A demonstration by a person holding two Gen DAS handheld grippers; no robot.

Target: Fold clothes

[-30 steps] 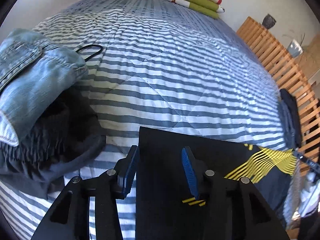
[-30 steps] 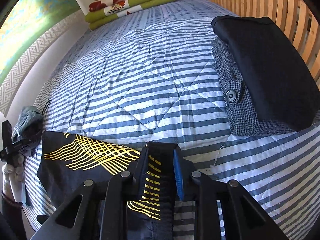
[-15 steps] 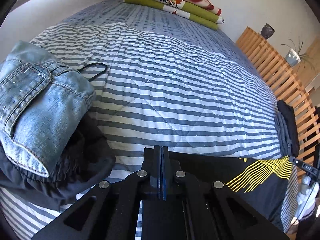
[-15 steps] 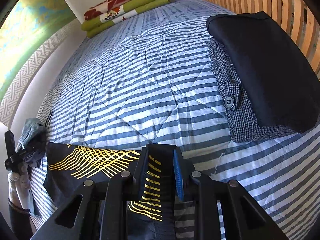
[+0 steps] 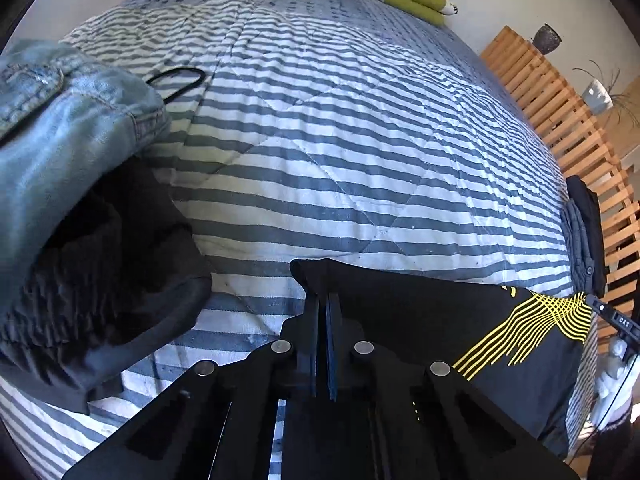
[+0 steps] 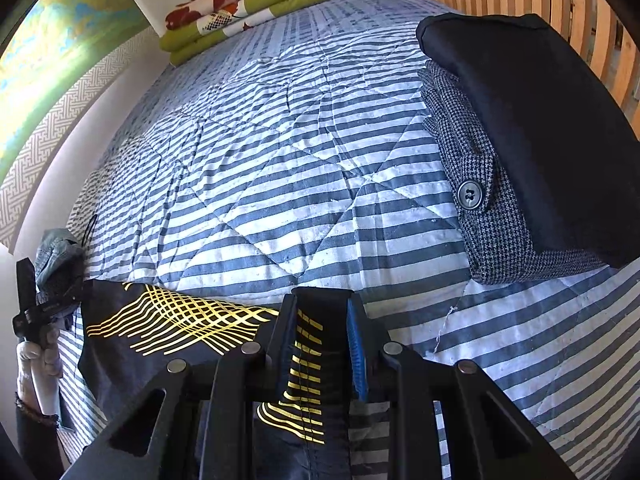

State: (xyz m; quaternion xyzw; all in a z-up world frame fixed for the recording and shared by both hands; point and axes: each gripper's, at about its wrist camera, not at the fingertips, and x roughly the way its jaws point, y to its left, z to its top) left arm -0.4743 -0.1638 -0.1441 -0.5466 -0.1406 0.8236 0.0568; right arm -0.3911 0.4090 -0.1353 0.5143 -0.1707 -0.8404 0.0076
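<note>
- Both grippers sit at the near edge of the black garment with yellow line print (image 5: 500,320), which lies flat on the striped quilt (image 5: 340,140), its long axis running side to side between the two hands.
- Left gripper (image 5: 323,312): jaws have just closed, now pressed together on the garment's left corner; a thin fold of black cloth (image 5: 308,276) stands up at the tips.
- Right gripper (image 6: 322,320): pinching a thicker bunch of the same garment (image 6: 312,360) at its right end, jaws part-way apart with cloth filling the gap.
- Neither hand is nearer; each already holds its own corner. Free cloth extends inward from each gripper, toward the other.
- Pose: both grippers point steeply down and forward, wrists level with each other.
- Judgement: the coming move is a paired lift, carrying the near edge forward over the print.
- Neighbours: denim pile (image 5: 60,140) just left of the left gripper; folded stack (image 6: 520,140) to the right, well apart.
</note>
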